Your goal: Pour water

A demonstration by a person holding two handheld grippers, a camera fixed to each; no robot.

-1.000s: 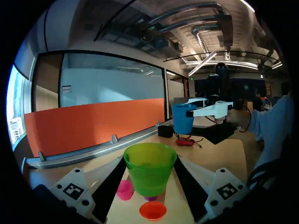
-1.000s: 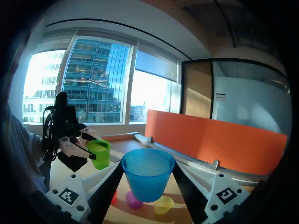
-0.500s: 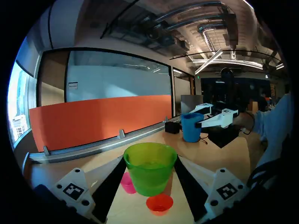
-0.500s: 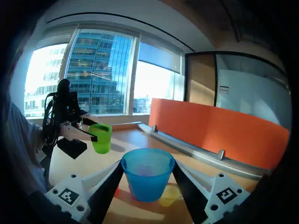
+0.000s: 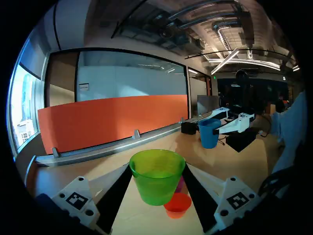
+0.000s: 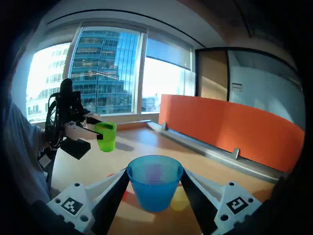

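Grips a translucent green plastic cup (image 5: 157, 178) upright in the left claw (image 5: 157, 172), both fingers pressed against its sides, raised over the pale wooden counter (image 5: 117, 166). Sits above a small orange plastic cup (image 5: 178, 204) standing on the counter just below and right, with a pink cup (image 5: 181, 184) partly hidden behind. Pinches a translucent blue plastic cup (image 6: 155, 188) upright in the right claw (image 6: 155, 184), fingers tight on both sides, also off the counter. Holds the two cups well apart, neither tilted. Cannot tell whether either contains water. Faces a long orange partition panel (image 5: 117, 117) along the counter's far edge.
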